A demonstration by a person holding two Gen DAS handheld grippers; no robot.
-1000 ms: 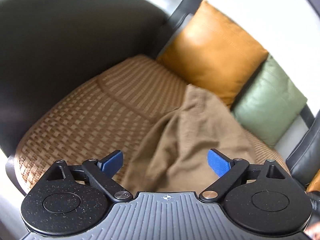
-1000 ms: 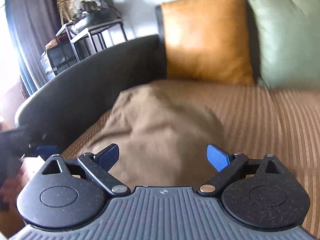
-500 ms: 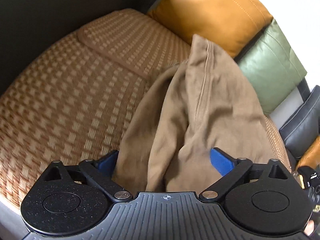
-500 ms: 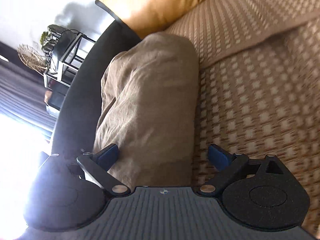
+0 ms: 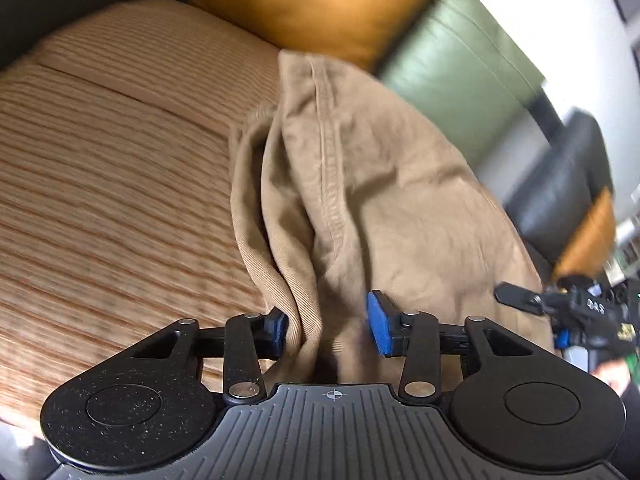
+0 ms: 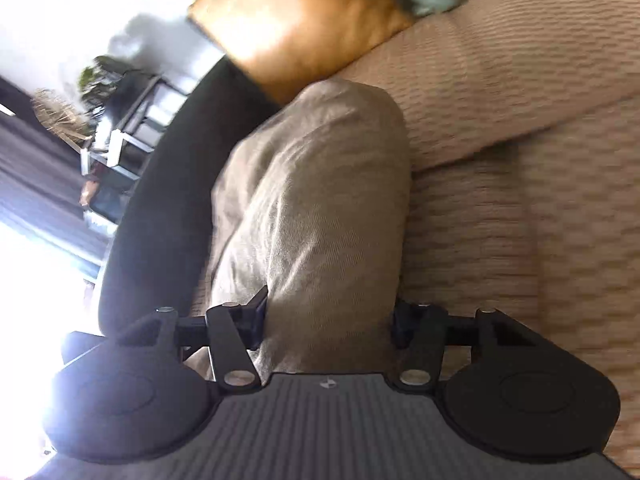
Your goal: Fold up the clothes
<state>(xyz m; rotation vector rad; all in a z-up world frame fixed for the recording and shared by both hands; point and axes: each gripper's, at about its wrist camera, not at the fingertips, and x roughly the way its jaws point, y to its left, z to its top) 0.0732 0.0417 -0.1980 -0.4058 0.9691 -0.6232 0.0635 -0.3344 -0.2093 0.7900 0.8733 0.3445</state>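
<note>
On the woven sofa seat (image 5: pixel 112 168), in the left wrist view, the brown garment (image 5: pixel 384 208) is bunched between the closing pads of the left gripper (image 5: pixel 326 326); the seamed fold should be taken whole. An orange cushion (image 5: pixel 320 4) and a green cushion (image 5: pixel 460 76) lie behind. In the right wrist view, the right gripper (image 6: pixel 328 320) is closing around the garment, close beside the dark armrest (image 6: pixel 160 220)

Woven tan-and-brown sofa seat mat (image 5: pixel 112 184) fills the near ground. Mustard leather cushion (image 5: pixel 332 4) and sage-green leather cushion (image 5: pixel 464 80) lean against the far back. Dark rounded sofa armrest (image 6: pixel 160 208) at left; beyond it a metal-frame shelf with plants (image 6: pixel 120 120), white wall, bright window glare lower left.
</note>
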